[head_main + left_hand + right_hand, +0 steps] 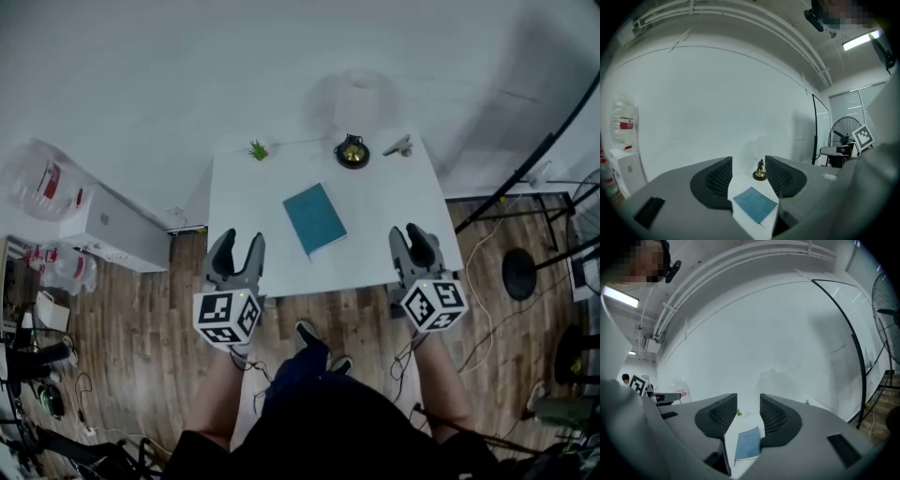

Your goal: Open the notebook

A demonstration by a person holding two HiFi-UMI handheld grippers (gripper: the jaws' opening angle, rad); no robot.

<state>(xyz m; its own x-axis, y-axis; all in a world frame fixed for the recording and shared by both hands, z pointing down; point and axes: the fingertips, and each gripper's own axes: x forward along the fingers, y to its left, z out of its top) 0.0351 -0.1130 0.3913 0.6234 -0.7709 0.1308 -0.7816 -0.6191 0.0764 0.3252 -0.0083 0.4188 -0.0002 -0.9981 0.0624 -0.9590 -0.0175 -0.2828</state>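
A closed teal notebook (315,218) lies flat and slightly askew in the middle of the white table (375,253). My left gripper (240,244) hovers at the table's near left edge, open, with nothing between its jaws. My right gripper (411,236) is over the near right edge, also open and empty. Both stand apart from the notebook, on either side of it. In the left gripper view the notebook (754,205) shows low between the jaws of the left gripper (748,171). The right gripper view has the notebook (748,445) below the gap of the right gripper (748,408).
Along the table's far edge stand a small green plant (258,150), a dark brass ornament (352,151) and a grey clip-like object (398,147). A white cabinet (112,225) and water jugs (37,178) are at the left. A stand base (518,274) and cables lie on the floor at the right.
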